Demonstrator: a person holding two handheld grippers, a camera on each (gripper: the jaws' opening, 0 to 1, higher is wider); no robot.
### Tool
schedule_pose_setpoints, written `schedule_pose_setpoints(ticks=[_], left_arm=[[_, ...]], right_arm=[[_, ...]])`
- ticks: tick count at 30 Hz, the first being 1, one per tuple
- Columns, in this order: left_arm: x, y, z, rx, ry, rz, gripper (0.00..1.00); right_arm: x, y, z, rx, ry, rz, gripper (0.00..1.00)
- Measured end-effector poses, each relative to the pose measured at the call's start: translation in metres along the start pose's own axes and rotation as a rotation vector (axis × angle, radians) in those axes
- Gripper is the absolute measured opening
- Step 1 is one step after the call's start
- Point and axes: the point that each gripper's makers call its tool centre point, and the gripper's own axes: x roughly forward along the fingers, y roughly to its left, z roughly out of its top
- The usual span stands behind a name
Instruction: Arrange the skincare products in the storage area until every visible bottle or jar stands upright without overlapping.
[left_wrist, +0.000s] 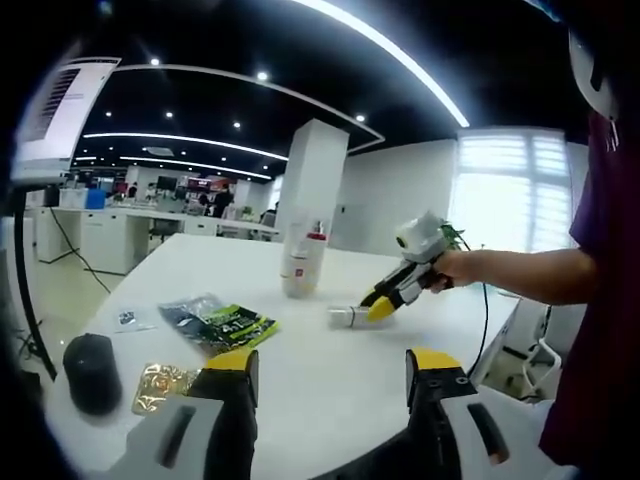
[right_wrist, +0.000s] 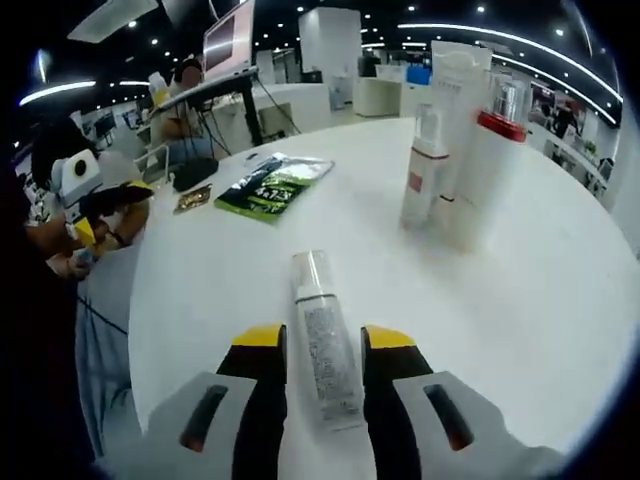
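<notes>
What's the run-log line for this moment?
right claw: open, straddling lying clear bottle | left claw: open, nothing held | upright bottles: standing on white table | step: lying bottle not yet upright

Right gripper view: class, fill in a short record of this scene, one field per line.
Surface: white table
Lying bottle: clear bottle, on its side between the right gripper jaws
Upright items: white bottle; red-capped bottle
Other items: green packet
Left gripper: open, holding nothing
</notes>
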Motion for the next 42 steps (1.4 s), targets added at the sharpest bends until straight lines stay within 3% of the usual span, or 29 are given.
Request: schedule_pose_setpoints(ticks=[7, 14, 20, 25, 29, 36, 38, 42], left_arm=[[0.0, 0.001, -0.001, -0.007, 0.004, 0.002, 0.61], [0.0, 0.001, -0.002, -0.043, -0.002, -0.004, 0.6], [0.003, 0.003, -0.004, -0.065, 0.018, 0.019, 0.55], [0.01, 0.005, 0.003, -0.129, 0.003, 0.023, 0.55], [0.015, 0.003, 0.005, -0.195, 0.001, 0.012, 0.55], [0.019, -0.001, 0.006, -0.309, 0.003, -0.008, 0.53], [0.02, -0.003, 0.006, -0.315, 0.005, -0.013, 0.51], [0.02, -0.002, 0.005, -0.354, 0.011, -0.015, 0.51]], right_arm=[[0.008, 0.003, -0.01, -0.038, 0.058, 0.001, 0.2], [0.006, 0.002, -0.007, -0.025, 0.041, -0.043, 0.19], [0.004, 0.014, 0.014, -0.115, -0.049, -0.081, 0.19], [0.005, 0.04, 0.038, -0.161, -0.156, -0.07, 0.19], [0.004, 0.069, 0.058, -0.227, -0.248, -0.026, 0.19], [0.007, 0.115, 0.072, -0.283, -0.327, 0.051, 0.19], [0.007, 0.13, 0.079, -0.296, -0.383, 0.091, 0.19], [0.011, 0.141, 0.078, -0.32, -0.38, 0.103, 0.19]])
